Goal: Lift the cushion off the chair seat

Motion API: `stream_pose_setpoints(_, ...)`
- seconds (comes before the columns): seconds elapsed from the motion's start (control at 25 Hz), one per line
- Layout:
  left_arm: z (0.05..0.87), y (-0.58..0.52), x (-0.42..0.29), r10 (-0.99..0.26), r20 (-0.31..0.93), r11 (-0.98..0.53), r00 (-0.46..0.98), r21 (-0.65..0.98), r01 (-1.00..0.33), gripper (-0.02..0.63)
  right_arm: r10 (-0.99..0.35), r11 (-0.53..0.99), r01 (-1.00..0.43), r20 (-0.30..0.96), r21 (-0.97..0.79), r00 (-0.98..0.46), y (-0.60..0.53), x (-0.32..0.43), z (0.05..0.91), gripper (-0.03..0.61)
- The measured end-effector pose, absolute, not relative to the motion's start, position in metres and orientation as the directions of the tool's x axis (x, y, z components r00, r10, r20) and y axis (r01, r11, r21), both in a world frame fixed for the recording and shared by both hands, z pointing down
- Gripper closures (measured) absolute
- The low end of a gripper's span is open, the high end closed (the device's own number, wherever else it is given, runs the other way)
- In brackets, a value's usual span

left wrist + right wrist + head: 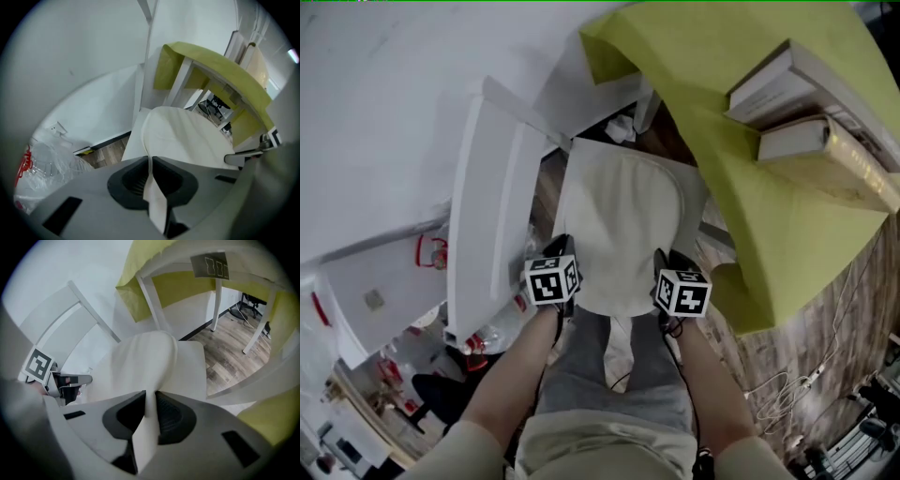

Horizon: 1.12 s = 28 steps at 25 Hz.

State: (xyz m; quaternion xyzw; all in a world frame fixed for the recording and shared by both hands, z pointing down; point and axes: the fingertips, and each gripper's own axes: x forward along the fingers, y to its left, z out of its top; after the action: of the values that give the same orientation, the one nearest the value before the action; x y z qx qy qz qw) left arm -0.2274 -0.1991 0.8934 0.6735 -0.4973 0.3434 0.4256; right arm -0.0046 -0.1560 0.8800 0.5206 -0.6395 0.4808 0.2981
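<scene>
Cushion (623, 225): over white chair seat (592, 157), near edge raised.
Left gripper (151, 180): clenched on its near-left edge.
Right gripper (149, 411): clenched on near-right edge; 2 holds so it lifts level.

Cushion (623, 230) reads to me as matt cream cloth, the chair (487, 206) as smooth white paint. Matt yellow-green cloth (741, 187) covers the surface (215, 305); floor (811, 347) is wood-grain planks. Left tool (150, 166) and right tool (149, 404): matt grey plastic, black ribbed pads (135, 182).
</scene>
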Motion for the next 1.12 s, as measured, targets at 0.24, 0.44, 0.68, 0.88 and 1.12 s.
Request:
stream_pose_setpoints(0.24,0.821,-0.186,-0.226,-0.42,0.863,-0.137,0.279,0.244,-0.96,0.572,-0.425,0.033,-0.963,0.868,-0.267,-0.256,-0.149,-0.006,0.805,0.502)
stream_pose_setpoints(0.44,0.754,-0.183,-0.228,-0.459,0.835,-0.171,0.303,0.252,-0.952,0.572,-0.49,0.062,-0.963,0.833,-0.262,-0.258,-0.147,-0.005,0.735,0.502)
stream_pose_setpoints(0.68,0.671,-0.192,-0.224,-0.558,0.759,-0.191,0.335,0.275,-0.942,0.572,-0.61,0.093,-0.969,0.756,-0.229,-0.237,-0.161,0.0,0.641,0.495)
stream_pose_setpoints(0.88,0.603,-0.202,-0.221,-0.642,0.678,-0.2,0.359,0.304,-0.932,0.572,-0.685,0.156,-0.96,0.674,-0.234,-0.276,-0.169,0.002,0.567,0.495)
stream_pose_setpoints(1.12,0.513,-0.203,-0.216,-0.725,0.562,-0.275,0.399,0.295,-0.915,0.572,-0.762,0.203,-0.953,0.575,-0.227,-0.299,-0.169,0.007,0.475,0.494)
